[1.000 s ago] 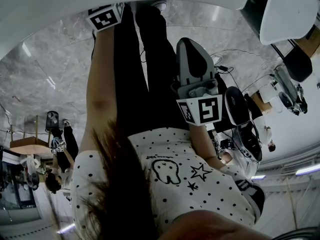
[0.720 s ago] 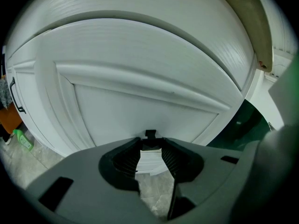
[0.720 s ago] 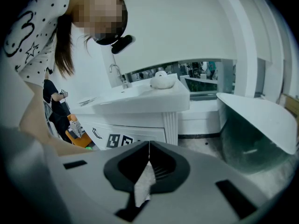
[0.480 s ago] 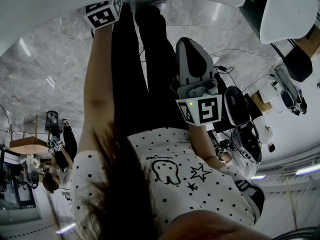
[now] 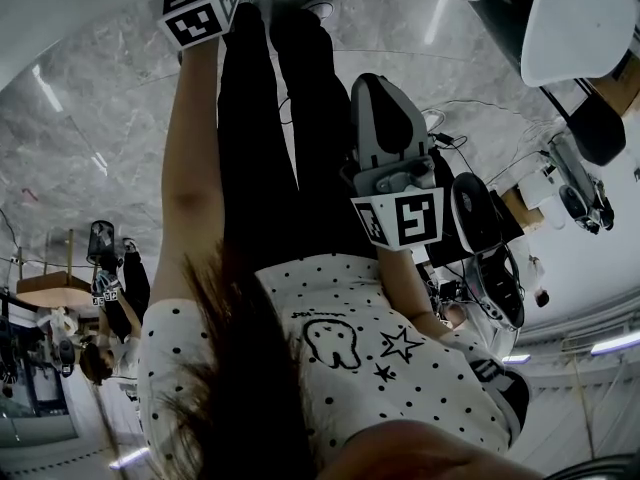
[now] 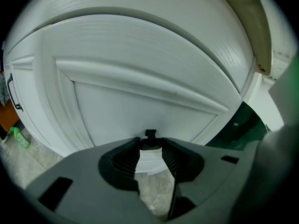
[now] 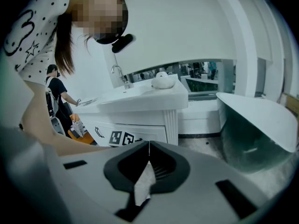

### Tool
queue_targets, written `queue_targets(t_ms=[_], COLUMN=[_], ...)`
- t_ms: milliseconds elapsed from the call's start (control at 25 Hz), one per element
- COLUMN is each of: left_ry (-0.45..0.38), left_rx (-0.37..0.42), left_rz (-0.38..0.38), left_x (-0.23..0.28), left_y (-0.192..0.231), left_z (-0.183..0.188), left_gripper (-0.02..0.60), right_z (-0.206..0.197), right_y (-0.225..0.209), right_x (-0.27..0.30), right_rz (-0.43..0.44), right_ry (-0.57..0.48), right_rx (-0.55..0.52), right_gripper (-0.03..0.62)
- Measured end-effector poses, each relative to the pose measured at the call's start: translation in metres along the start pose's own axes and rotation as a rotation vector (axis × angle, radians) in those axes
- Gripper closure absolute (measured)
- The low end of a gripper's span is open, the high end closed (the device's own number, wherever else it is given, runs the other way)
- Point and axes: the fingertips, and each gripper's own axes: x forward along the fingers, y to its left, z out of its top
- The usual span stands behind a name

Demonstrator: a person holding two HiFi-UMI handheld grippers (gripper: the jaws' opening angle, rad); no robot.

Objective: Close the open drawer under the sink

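Marble floor [image 6: 28,169]; white recessed-panel drawer [image 6: 140,101] faces left gripper [image 6: 150,143], jaws parted.

White short-sleeved shirt [image 5: 400,388], black dots, tooth-and-star print; black trousers [image 5: 262,118]; pale shoe [image 5: 318,9].

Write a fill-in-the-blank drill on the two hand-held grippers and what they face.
The right hand-held gripper has its jaws ____, with nothing between them.
The left hand-held gripper points at a panelled front coloured ____.
In the right gripper view, the curved metal fixture on the sink counter is a ____.
Missing words: shut; white; faucet.
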Motion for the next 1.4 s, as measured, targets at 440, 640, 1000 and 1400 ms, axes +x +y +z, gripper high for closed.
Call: queue_targets(t_ms=[440,640,1000,1400], left_ry=[-0.031,-0.063,-0.118,-0.132], left_rx=[0.029,0.055,0.060,0.061], left_rz=[-0.018,-0.004,0.048,0.145], left_x=[-0.017,-0.032,-0.049,-0.070], left_y=[-0.001,0.002,-0.007,-0.001], left_z=[0.006,0.015,0.022,0.023], left_gripper=[0.428,0.430,0.512,0.577], right_z=[-0.015,-0.019,-0.013,-0.005], right_y=[0.011,0.018,0.006,0.012], right_x=[-0.009,-0.013,-0.022,-0.018], right_rz=[0.034,0.053,0.063,0.076], right_ry=[0.010,0.007,-0.022,-0.049], right_rx=[0.003,-0.001,-0.012,-0.028], right_gripper=[0.579,0.579,0.579,0.579])
